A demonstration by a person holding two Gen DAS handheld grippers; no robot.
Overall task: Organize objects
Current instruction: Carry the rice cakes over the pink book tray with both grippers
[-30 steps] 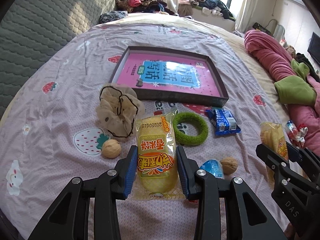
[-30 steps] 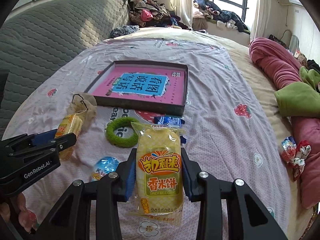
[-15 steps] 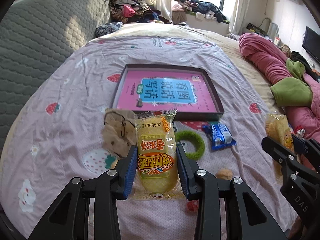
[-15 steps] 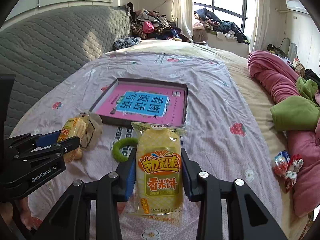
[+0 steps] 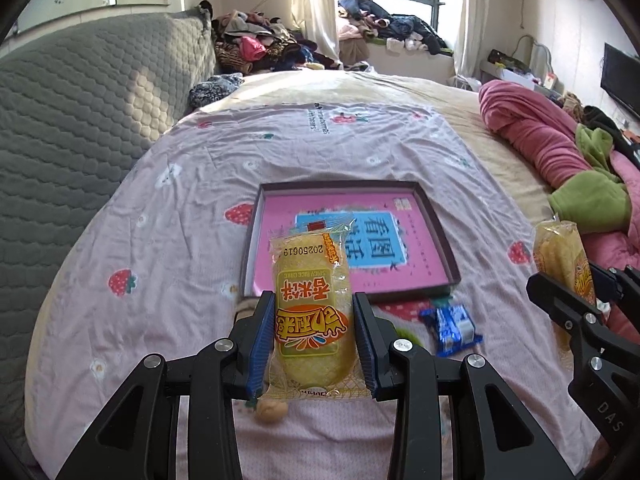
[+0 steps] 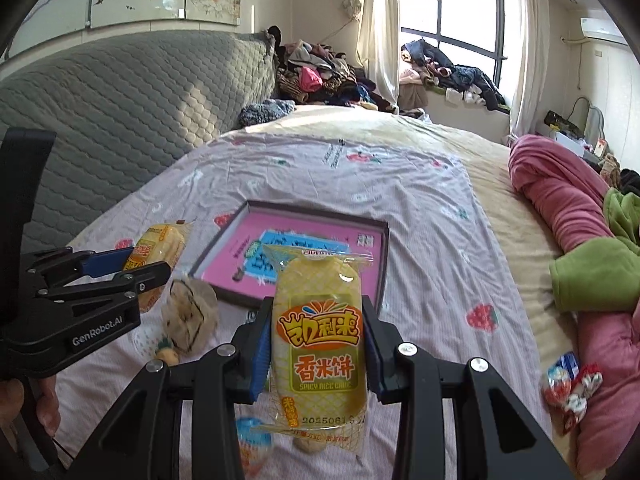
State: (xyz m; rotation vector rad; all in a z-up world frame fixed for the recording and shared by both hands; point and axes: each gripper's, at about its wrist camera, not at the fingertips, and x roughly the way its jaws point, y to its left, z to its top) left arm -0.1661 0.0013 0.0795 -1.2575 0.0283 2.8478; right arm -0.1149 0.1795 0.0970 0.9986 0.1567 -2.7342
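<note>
Bottom centre of the left wrist view: the left tool (image 5: 314, 336) is clenched on a yellow rice cake packet (image 5: 310, 312), blue pads pressing both its sides, the printing upside down and the packet held clear above the bed. Just below it, a walnut (image 5: 272, 410) sits on the pink strawberry-print sheet (image 5: 160, 248). To the right of the packet lies a blue snack wrapper (image 5: 450, 326), flat on the sheet and just in front of the tray. At the right edge the right tool shows from the side, its own packet poking up above the fingers.

Over in the right wrist view, bottom centre, the right tool (image 6: 318, 348) is clamped on a second rice cake packet (image 6: 320, 332), label upright, also lifted off the bed. Beneath its lower edge peeks another walnut (image 6: 308, 446) and, at lower left, a blurred blue-wrapped sweet (image 6: 250, 438). Left of the frame, the left tool appears side-on with its packet, and a beige hair scrunchie (image 6: 190, 314) lies on the sheet below it. At lower right a few red-and-white sweets (image 6: 572, 386) rest against the pink blanket (image 6: 560, 188).

Mid-frame, beyond both packets, lies the dark-rimmed shallow tray (image 5: 438, 232) with a pink and blue printed sheet inside. Farther back: the grey quilted headboard (image 5: 80, 120), a heap of clothes (image 5: 260, 44), and the window (image 6: 452, 12).
</note>
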